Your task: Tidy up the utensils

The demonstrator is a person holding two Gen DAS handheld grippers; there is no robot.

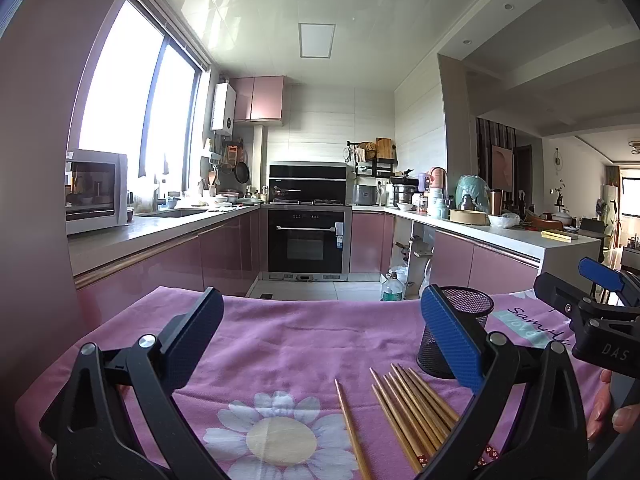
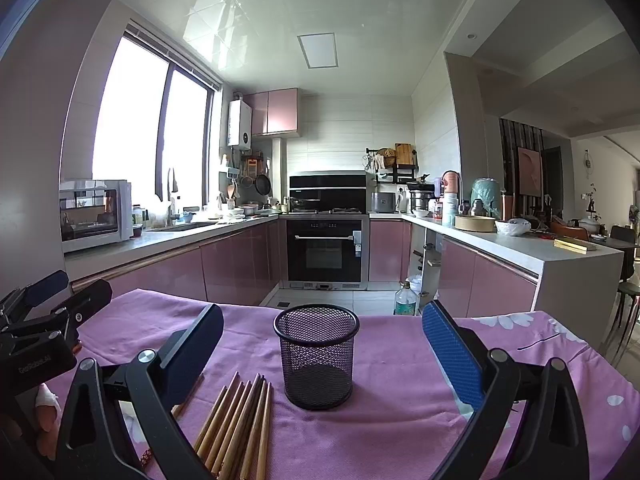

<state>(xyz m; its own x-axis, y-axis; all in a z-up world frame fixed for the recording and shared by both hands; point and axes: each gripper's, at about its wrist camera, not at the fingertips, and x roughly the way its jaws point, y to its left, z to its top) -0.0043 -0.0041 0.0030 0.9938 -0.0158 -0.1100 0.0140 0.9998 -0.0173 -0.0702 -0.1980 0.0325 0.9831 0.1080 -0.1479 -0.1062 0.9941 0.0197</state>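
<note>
The near ends of the chopsticks (image 2: 236,424) are cut off by the picture edge, and the left gripper (image 1: 320,344) hides part of the bundle in its own view. They lie flat on the pink cloth (image 2: 400,360) of the worktop, long axis running near to far, tips pointing far. One chopstick (image 1: 352,432) lies apart, left of the bundle. The mesh cup (image 2: 316,360) stands upright just right of them. The jaws of both the left gripper and the right gripper (image 2: 322,344) are wide apart, holding nothing.
</note>
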